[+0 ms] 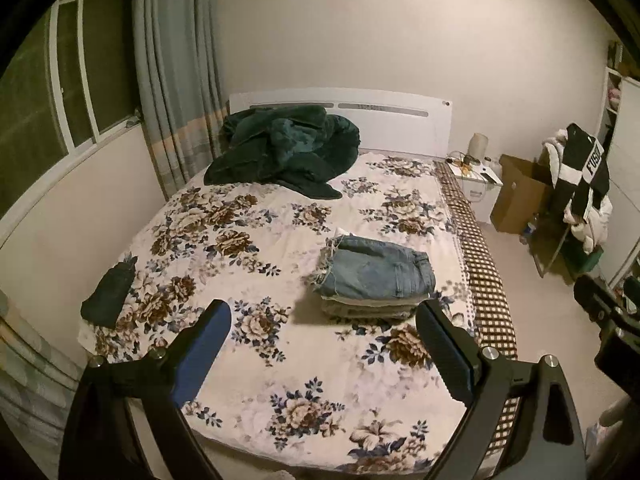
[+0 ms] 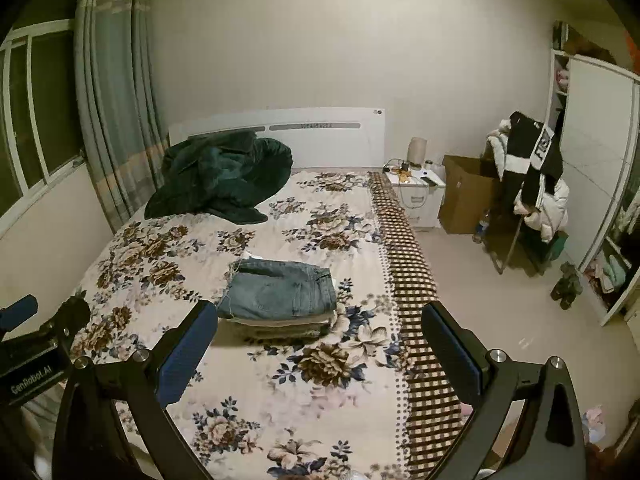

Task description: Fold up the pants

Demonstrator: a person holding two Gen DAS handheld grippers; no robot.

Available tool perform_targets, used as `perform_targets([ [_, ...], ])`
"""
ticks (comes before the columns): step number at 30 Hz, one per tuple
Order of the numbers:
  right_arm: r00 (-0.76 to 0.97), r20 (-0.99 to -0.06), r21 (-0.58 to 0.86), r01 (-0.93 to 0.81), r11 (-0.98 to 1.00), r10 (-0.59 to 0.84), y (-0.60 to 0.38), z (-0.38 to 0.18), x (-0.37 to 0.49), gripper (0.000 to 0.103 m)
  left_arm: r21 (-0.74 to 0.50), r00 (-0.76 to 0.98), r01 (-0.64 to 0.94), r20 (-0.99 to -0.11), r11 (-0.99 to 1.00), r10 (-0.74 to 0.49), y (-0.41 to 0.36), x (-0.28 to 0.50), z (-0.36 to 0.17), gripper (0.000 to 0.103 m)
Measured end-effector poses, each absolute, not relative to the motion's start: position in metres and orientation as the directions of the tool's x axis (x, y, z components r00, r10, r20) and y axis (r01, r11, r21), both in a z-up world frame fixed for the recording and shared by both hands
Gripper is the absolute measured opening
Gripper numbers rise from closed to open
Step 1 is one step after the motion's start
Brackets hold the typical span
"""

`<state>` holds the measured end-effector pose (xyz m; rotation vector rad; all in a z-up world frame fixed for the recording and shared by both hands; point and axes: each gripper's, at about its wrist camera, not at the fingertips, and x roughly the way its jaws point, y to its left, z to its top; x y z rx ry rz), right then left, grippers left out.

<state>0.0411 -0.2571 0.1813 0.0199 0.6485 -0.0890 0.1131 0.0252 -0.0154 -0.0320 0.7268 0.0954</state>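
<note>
Both grippers were held above the foot of the bed, looking toward the headboard point(image 1: 340, 120). My left gripper point(image 1: 324, 320) had its fingers spread wide apart with nothing between them; my right gripper point(image 2: 320, 320) was spread the same way and also carried nothing.

The folded blue jeans point(image 1: 376, 272) lay on top of a small stack of folded clothes point(image 1: 368, 308), on the floral bedspread point(image 1: 240, 248) toward the right half of the mattress. In the right wrist view the same jeans point(image 2: 280, 288) sat ahead of the left finger, apart from it. The frayed hems pointed toward the window side; the waistband end faced the checked border point(image 1: 480, 264) along the bed's right edge.

A small dark folded garment point(image 1: 108, 296) lay near the left edge of the bed, well apart from the stack. A rumpled dark green blanket point(image 1: 284, 144) was heaped against the headboard on the left side.

Beside the bed stood a white nightstand point(image 2: 420, 196) with small items on it that I could not make out, then a cardboard box point(image 2: 464, 192) and a chair draped with clothing point(image 2: 532, 172). Grey curtains point(image 1: 172, 60) hung beside the window point(image 1: 68, 72). Part of the left gripper's body showed at the left edge of the right wrist view.
</note>
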Motion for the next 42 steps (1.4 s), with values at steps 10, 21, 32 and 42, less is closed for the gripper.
perform_targets([
  [10,0.779,-0.623,-0.003,0.094,0.996,-0.075,-0.241,0.182,0.045,0.103,0.011,0.762,-0.106,-0.642,0.994,0.088,0.039,0.098,-0.009,0.102],
  [21,0.780,-0.624,-0.003,0.063,0.998,-0.051,-0.233,0.179,0.051,0.103,0.015,0.766,-0.108,-0.637,0.994,0.093,0.044,0.090,-0.007,0.102],
  [32,0.779,-0.626,-0.001,0.046,0.999,-0.036,-0.229,0.180,0.050,0.103,0.018,0.771,-0.109,-0.630,0.994,0.095,0.050,0.086,-0.002,0.102],
  [42,0.778,-0.628,0.002,0.039,0.999,-0.029,-0.226,0.178,0.047,0.103,0.018,0.772,-0.112,-0.628,0.994,0.098,0.049,0.084,0.000,0.102],
])
